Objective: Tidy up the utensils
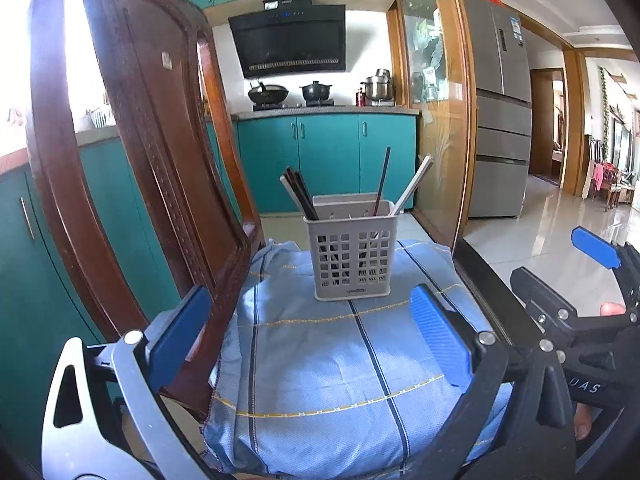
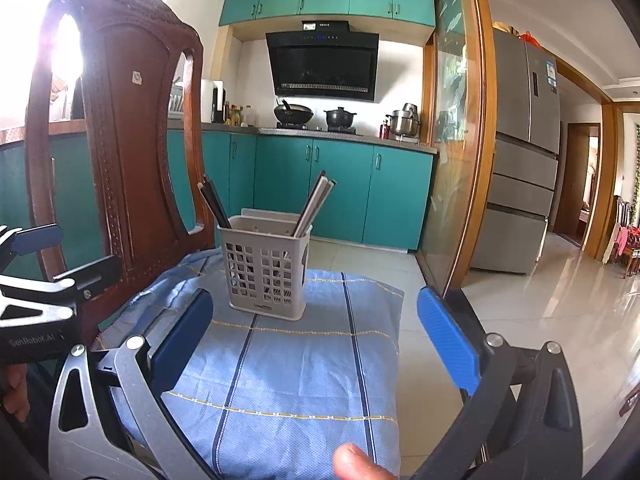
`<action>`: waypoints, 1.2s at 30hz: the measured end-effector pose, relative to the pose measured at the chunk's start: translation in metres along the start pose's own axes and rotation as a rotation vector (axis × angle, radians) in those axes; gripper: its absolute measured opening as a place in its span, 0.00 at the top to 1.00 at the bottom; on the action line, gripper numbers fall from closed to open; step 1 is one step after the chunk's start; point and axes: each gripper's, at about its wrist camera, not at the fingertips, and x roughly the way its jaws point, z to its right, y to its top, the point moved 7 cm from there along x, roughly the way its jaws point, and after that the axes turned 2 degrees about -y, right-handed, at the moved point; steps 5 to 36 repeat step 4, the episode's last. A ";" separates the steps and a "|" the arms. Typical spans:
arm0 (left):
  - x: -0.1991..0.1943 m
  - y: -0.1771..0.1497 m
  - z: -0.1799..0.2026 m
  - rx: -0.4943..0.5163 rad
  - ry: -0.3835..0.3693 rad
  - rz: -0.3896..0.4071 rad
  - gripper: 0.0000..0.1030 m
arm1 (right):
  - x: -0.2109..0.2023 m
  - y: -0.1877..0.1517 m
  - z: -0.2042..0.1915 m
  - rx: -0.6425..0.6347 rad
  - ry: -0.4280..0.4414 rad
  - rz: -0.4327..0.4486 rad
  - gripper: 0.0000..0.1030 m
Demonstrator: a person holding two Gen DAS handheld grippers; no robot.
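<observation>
Both grippers hovering, spread and holding nothing.
Left gripper (image 1: pixel 308 332) and right gripper (image 2: pixel 316 340) are facing the holder (image 1: pixel 351 254) on the cloth (image 1: pixel 320 360); chopsticks (image 1: pixel 299 196) standing inside already. Sorting starting or finished, can't judge.

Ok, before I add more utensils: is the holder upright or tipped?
Upright. The grey holder sits flat on the blue cloth, with chopsticks leaning out of its top.

A brown wooden chair (image 1: pixel 132 168) holds everything. A blue cloth (image 1: pixel 320 368) with dark and yellow lines covers its seat. A gray basket (image 1: pixel 352 256) with holes stands upright on the far part of the cloth. The near part is bare.
</observation>
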 end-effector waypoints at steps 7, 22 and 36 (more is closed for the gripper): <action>0.013 -0.008 -0.006 -0.032 -0.008 -0.059 0.04 | 0.060 -0.030 0.003 0.046 0.023 -0.225 0.03; 0.013 -0.008 -0.006 -0.032 -0.008 -0.059 0.04 | 0.060 -0.030 0.003 0.046 0.023 -0.225 0.03; 0.013 -0.008 -0.006 -0.032 -0.008 -0.059 0.04 | 0.060 -0.030 0.003 0.046 0.023 -0.225 0.03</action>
